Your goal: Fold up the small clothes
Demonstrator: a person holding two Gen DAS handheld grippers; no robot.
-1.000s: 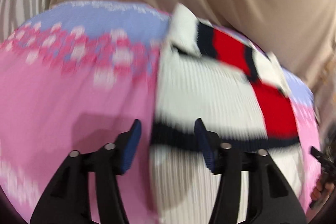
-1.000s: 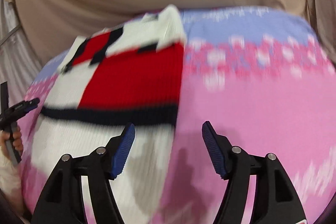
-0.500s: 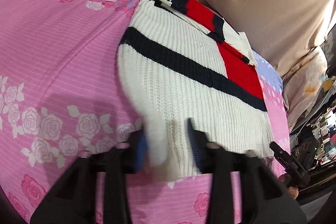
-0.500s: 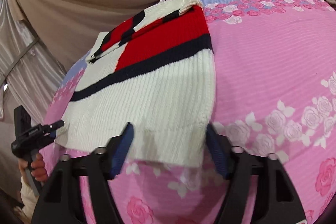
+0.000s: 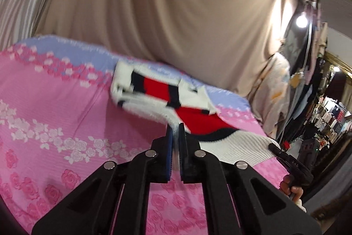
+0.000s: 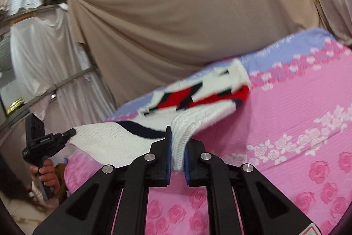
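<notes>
A white knit sweater [image 5: 242, 147] with red blocks and navy stripes lies on the pink rose bedspread [image 5: 66, 113]. Its near hem is lifted off the bed, while the collar end rests near the bed's far edge. My left gripper [image 5: 175, 127] is closing tight on one corner of the hem, pinched thin between the blue pads. In the right wrist view the sweater [image 6: 114, 140] hangs between both grippers. My right gripper [image 6: 178, 131] has its jaws closing, pads pressing a thick fold of white hem. The left gripper [image 6: 44, 140] shows at the far left, held by a hand [image 6: 47, 175].
A beige curtain [image 5: 176, 14] hangs just behind the bed. White drapes and a rail [image 6: 55, 72] stand at the left. Shop racks and a lamp [image 5: 325, 120] fill the right. The bedspread [image 6: 297, 124] stretches wide on both sides of the sweater.
Both grippers came back to the sweater's near hem, closed on its two corners and lifted it. The views tilted up, so the curtain now fills the upper half.
</notes>
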